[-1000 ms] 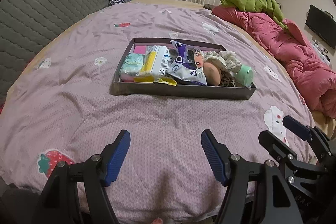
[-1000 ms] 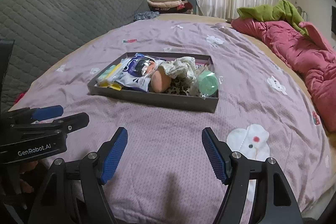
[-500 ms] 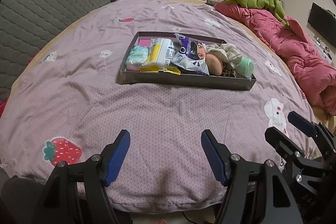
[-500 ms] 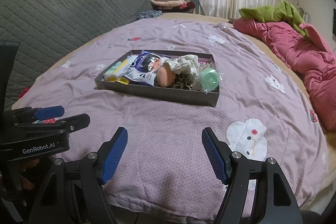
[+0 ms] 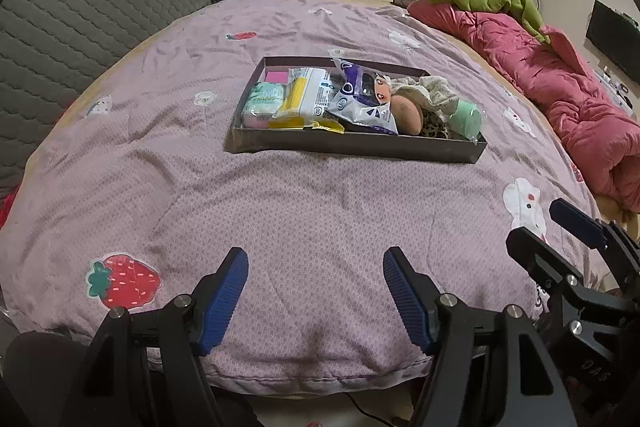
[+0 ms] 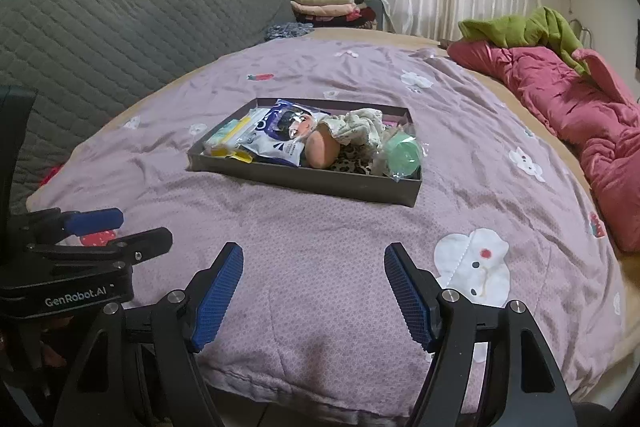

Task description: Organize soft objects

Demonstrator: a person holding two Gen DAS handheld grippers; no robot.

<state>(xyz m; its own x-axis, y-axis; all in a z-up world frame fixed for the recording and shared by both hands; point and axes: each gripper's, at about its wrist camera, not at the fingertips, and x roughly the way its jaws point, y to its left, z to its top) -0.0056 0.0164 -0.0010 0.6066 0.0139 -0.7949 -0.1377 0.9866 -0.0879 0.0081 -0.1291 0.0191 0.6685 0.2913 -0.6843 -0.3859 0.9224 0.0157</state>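
Clearly, both tongs stood with their blue pads wide apart and nothing between them: the left gripper (image 5: 316,291) and the right gripper (image 6: 314,291) hung side by side over the near edge of the purple bedspread (image 5: 304,195). Well beyond them, a shallow grey box (image 5: 356,148) lay on the spread, packed with a tissue pack (image 5: 265,103), a yellow-and-white wipes pack (image 5: 306,99), a purple-and-white pouch (image 5: 362,103), a brown ball (image 5: 407,115), a crumpled cream cloth (image 5: 434,91) and a mint-green wrapped item (image 5: 466,119). A pink quilt (image 5: 560,87) sat at the spread's right side.
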